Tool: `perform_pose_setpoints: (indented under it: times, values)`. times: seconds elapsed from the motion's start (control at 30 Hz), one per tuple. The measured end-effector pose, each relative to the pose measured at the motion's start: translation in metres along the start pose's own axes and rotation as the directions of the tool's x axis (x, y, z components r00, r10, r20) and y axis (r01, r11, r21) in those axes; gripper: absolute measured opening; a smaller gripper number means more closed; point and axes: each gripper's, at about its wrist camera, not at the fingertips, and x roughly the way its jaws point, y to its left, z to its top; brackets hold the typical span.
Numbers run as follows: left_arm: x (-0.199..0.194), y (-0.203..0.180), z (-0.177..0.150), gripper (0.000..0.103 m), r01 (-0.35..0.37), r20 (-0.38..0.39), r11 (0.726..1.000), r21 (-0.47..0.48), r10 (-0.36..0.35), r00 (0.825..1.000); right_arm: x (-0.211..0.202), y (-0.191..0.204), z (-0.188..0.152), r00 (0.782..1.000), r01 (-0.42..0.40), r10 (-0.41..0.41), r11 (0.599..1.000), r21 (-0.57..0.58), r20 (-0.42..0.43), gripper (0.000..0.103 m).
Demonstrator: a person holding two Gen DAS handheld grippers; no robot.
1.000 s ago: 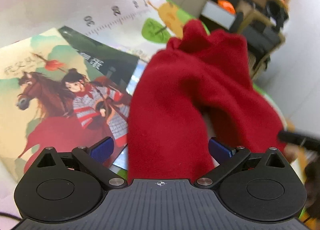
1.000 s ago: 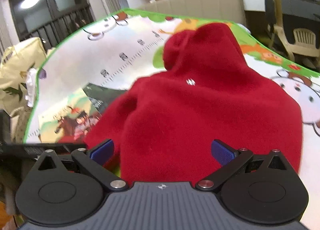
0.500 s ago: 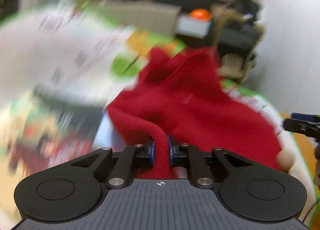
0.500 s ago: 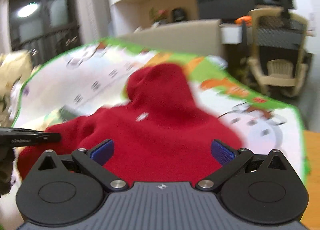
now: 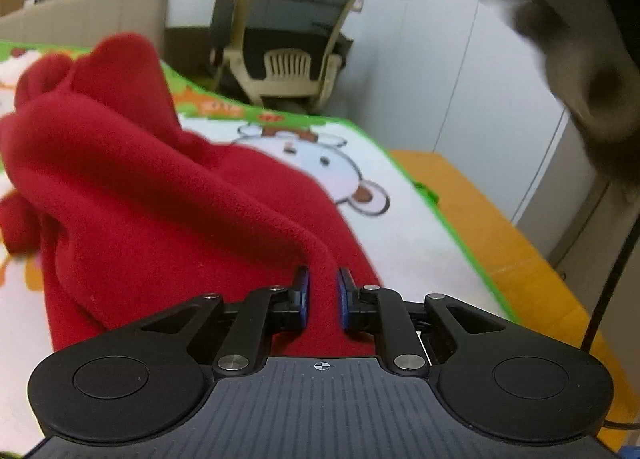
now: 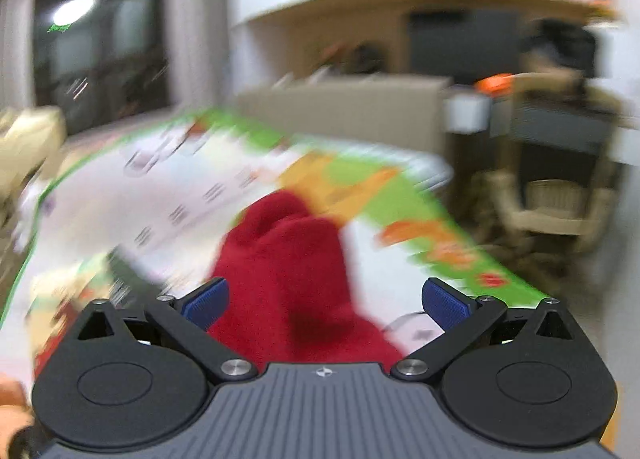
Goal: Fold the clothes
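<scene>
Left wrist view is showing the left claw (image 5: 323,293) pinching a ridge of the red fleece garment (image 5: 168,195), its blue pads closing on a thin fold right at the tips. From there the cloth is running away in a raised crease toward a bunched, rounded end at the far side, soft and thick, lying on the cartoon-printed mat (image 5: 372,195) that is covering the surface. Right wrist view, badly smeared, is showing the right claw (image 6: 326,297) standing wide apart with nothing between its pads; the garment (image 6: 280,259) is lying just ahead of it, probably not touching. The step in hand appears to be gathering an edge to start a fold. The next move is calling for the right claw to take a matching edge, so both can carry the cloth over evenly. Beyond the mat, a chair (image 5: 288,43) is standing.
</scene>
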Motion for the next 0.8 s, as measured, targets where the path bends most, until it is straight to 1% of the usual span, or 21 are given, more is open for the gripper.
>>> perform_pose_setpoints:
  times: [0.03,0.07,0.13,0.17,0.2,0.23,0.27,0.3,0.33,0.37,0.4,0.43,0.47,0.53,0.63,0.67,0.73,0.77,0.8]
  values:
    - [0.0,0.003,-0.002,0.016,0.008,-0.002,1.0,-0.001,-0.008,1.0,0.026,0.013,0.012,0.998,-0.028,0.026,0.999,-0.033,-0.056,0.092]
    - [-0.002,0.006,-0.004,0.017,0.018,0.001,1.0,-0.001,-0.018,1.0,0.052,0.027,0.023,0.992,-0.056,0.049,0.997,-0.059,-0.112,0.092]
    - [-0.005,0.012,-0.007,0.022,0.038,0.006,0.999,0.0,-0.038,0.999,0.108,0.056,0.038,0.976,-0.085,0.065,0.993,-0.086,-0.207,0.092]
    - [-0.008,0.014,-0.01,0.023,0.046,0.011,0.999,0.003,-0.046,0.999,0.134,0.067,0.039,0.964,-0.089,0.062,0.992,-0.094,-0.26,0.092]
    - [-0.01,0.016,-0.013,0.023,0.051,0.018,0.999,0.008,-0.051,0.999,0.16,0.076,0.04,0.946,-0.091,0.055,0.991,-0.1,-0.318,0.092]
    - [-0.015,0.019,-0.016,0.027,0.064,0.023,0.998,0.013,-0.064,0.998,0.186,0.085,0.04,0.926,-0.095,0.049,0.99,-0.105,-0.376,0.09]
    - [-0.02,0.022,-0.02,0.031,0.081,0.027,0.997,0.016,-0.081,0.996,0.207,0.092,0.035,0.905,-0.091,0.038,0.99,-0.106,-0.424,0.086]
    - [-0.026,0.026,-0.024,0.045,0.104,0.028,0.994,0.018,-0.104,0.994,0.213,0.094,0.028,0.899,-0.085,0.029,0.99,-0.109,-0.438,0.071]
    - [-0.032,0.03,-0.028,0.063,0.131,0.029,0.991,0.018,-0.131,0.991,0.211,0.095,0.021,0.901,-0.08,0.022,0.99,-0.116,-0.434,0.053]
    - [-0.04,0.035,-0.032,0.071,0.152,0.028,0.988,0.02,-0.153,0.988,0.21,0.096,0.015,0.903,-0.076,0.016,0.99,-0.123,-0.429,0.046]
    - [-0.048,0.04,-0.037,0.077,0.174,0.027,0.985,0.02,-0.175,0.984,0.209,0.096,0.009,0.905,-0.071,0.009,0.989,-0.13,-0.425,0.033]
    - [-0.056,0.046,-0.041,0.079,0.199,0.025,0.98,0.018,-0.199,0.98,0.207,0.097,0.003,0.907,-0.066,0.003,0.988,-0.136,-0.421,0.018]
    - [-0.065,0.052,-0.046,0.081,0.217,0.026,0.976,0.01,-0.217,0.976,0.199,0.093,0.001,0.916,-0.055,-0.001,0.99,-0.13,-0.402,0.012]
    - [-0.083,0.066,-0.052,0.093,0.235,0.04,0.972,-0.02,-0.234,0.971,0.167,0.077,0.006,0.945,-0.017,-0.012,0.996,-0.083,-0.327,0.01]
    - [-0.109,0.085,-0.057,0.094,0.239,0.076,0.97,-0.055,-0.234,0.969,0.102,0.037,0.011,0.98,0.041,-0.034,0.999,0.029,-0.198,0.01]
    - [-0.117,0.091,-0.056,0.094,0.223,0.095,0.973,-0.061,-0.217,0.972,0.081,0.023,0.009,0.985,0.062,-0.051,0.996,0.067,-0.167,0.01]
    - [-0.127,0.102,-0.048,0.095,0.166,0.13,0.984,-0.07,-0.156,0.979,0.044,-0.008,-0.004,0.987,0.119,-0.1,0.982,0.15,-0.126,0.01]
    - [-0.13,0.107,-0.042,0.095,0.135,0.144,0.988,-0.08,-0.122,0.982,0.027,-0.026,-0.017,0.983,0.158,-0.135,0.968,0.196,-0.125,0.01]
    - [-0.131,0.113,-0.036,0.095,0.103,0.155,0.99,-0.094,-0.088,0.984,0.016,-0.045,-0.036,0.973,0.211,-0.18,0.948,0.239,-0.145,0.01]
